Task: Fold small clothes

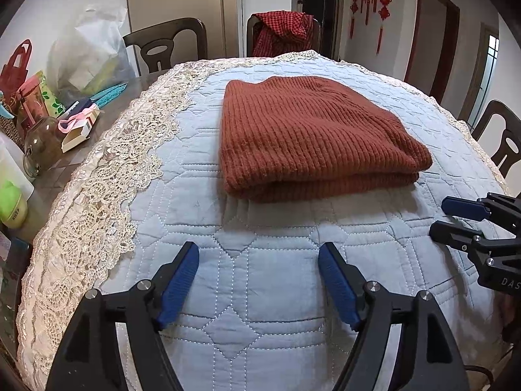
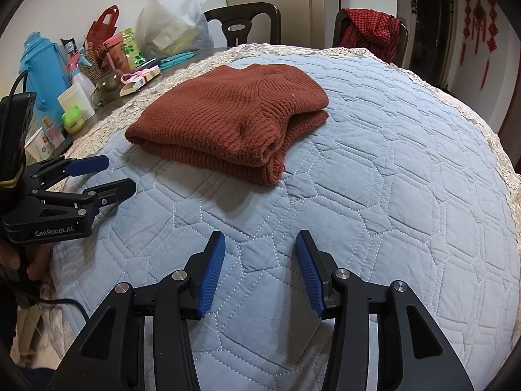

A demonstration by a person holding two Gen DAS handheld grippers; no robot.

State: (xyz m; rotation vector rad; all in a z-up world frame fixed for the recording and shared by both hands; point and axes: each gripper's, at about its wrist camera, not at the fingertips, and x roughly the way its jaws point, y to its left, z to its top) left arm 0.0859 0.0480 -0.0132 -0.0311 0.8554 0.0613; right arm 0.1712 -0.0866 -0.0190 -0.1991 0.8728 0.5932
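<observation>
Rust-red ribbed knit garment (image 1: 312, 137) folded on blue quilted cover (image 1: 260, 280), ahead of both grippers.
I see left gripper (image 1: 259, 280) and right gripper (image 2: 260, 270) released, empty; left nearer its long folded edge.

Each black hand-held gripper (image 1: 259, 282) has ribbed blue pads (image 2: 213, 273), silver screws, and seemingly a "GenRobot.AI" marking.

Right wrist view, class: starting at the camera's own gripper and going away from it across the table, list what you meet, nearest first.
right gripper with open jaws → bare blue quilted cover → folded rust-red knitted sweater → lace edging → chair draped with red checked cloth
</observation>
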